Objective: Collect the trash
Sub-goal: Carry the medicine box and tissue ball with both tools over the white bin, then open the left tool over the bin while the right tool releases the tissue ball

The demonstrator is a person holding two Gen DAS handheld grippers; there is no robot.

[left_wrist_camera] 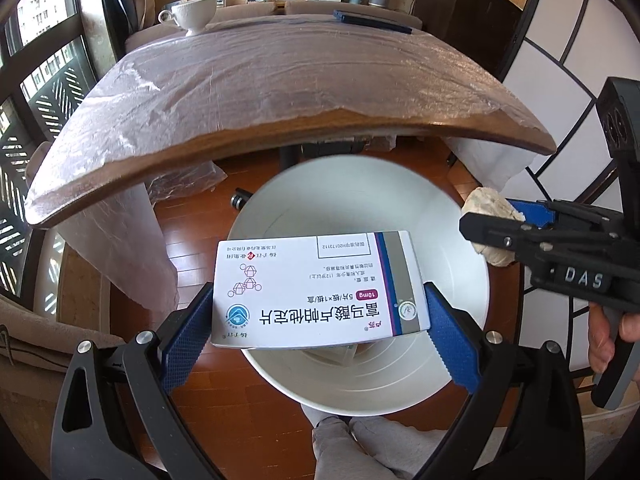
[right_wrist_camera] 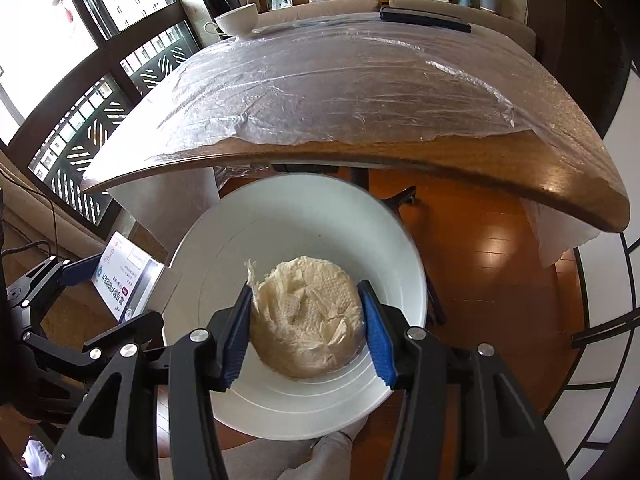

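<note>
Right now both claws are loaded, both held over the white bin (left_wrist_camera: 460, 292) on the wood floor (left_wrist_camera: 192, 224). Left gripper (left_wrist_camera: 320, 332): blue pads clamped on the two short edges of a flat medicine box (left_wrist_camera: 316, 288), printed face up, box sticking out ahead of the fingertips and over the bin's near rim. Something pale sits at the bin bottom just under the box, can't tell what. Right gripper (right_wrist_camera: 306, 320): jaws partly closed, pads pressing both sides of a crumpled tissue wad (right_wrist_camera: 308, 316), cream-coloured, bulging out between and past the fingers. Wad hangs inside the bin mouth, above the bin's floor. In the right wrist view the left gripper and its box are off to the left, at the bin's left rim; in the left wrist view the right gripper and wad come in from the right at the bin's right rim. Ahead of both claws: wooden table (right_wrist_camera: 440, 160) with plastic sheet (right_wrist_camera: 340, 80) over it. Far end of table: white cup (right_wrist_camera: 238, 20) and a dark flat object (right_wrist_camera: 424, 19). Person's grey-socked feet (left_wrist_camera: 360, 436) below the claws, touching the bin's near side.
</note>
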